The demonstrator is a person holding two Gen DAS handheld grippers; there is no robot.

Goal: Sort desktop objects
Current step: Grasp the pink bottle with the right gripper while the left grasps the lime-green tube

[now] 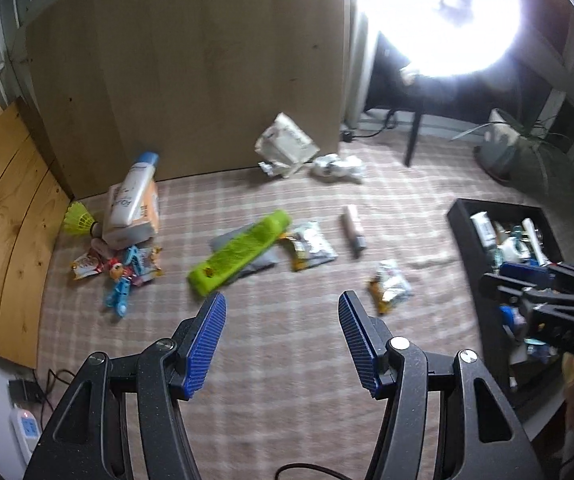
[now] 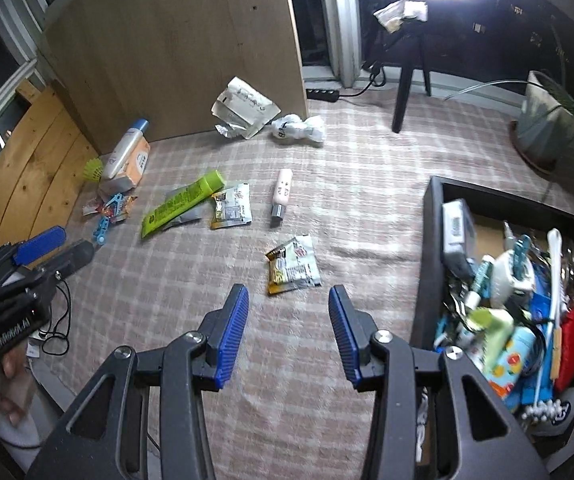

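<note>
A checked pink cloth [image 2: 327,208] is being used as the work surface, with a tall wooden panel [image 2: 175,40] standing at its far edge. At the right a black bin [image 2: 427,248] is being filled; it is already crowded with tubes, cartons and brushes. Loose things are still lying well apart across the cloth: a white bottle with a blue cap [image 2: 125,152] leaning on an orange box [image 2: 137,166] at the far left, a lime-green tube [image 2: 183,204] over a grey pouch, a crumpled white bag [image 2: 243,108] against the panel, a pale slim bottle [image 2: 281,196] near the middle, and two snack packets, of which the nearer snack packet [image 2: 293,266] is lying just ahead of the right gripper [image 2: 289,304].

Both tongs are being held released and empty: the right gripper's blue pads are standing wide apart above the cloth, and the left gripper [image 1: 283,310] is being held likewise, with nothing between its fingers.

The step in hand is judged to be the pickup of the nearer snack packet. For a good grasp, the right gripper should be lowered with its pads straddling the packet's narrow width, one pad pressed close to the cloth so that the flat foil is being pinched at an edge, not pushed along. The cloth itself should be kept out of the bite. The left tongs should be kept clear of the bin's path.
</note>
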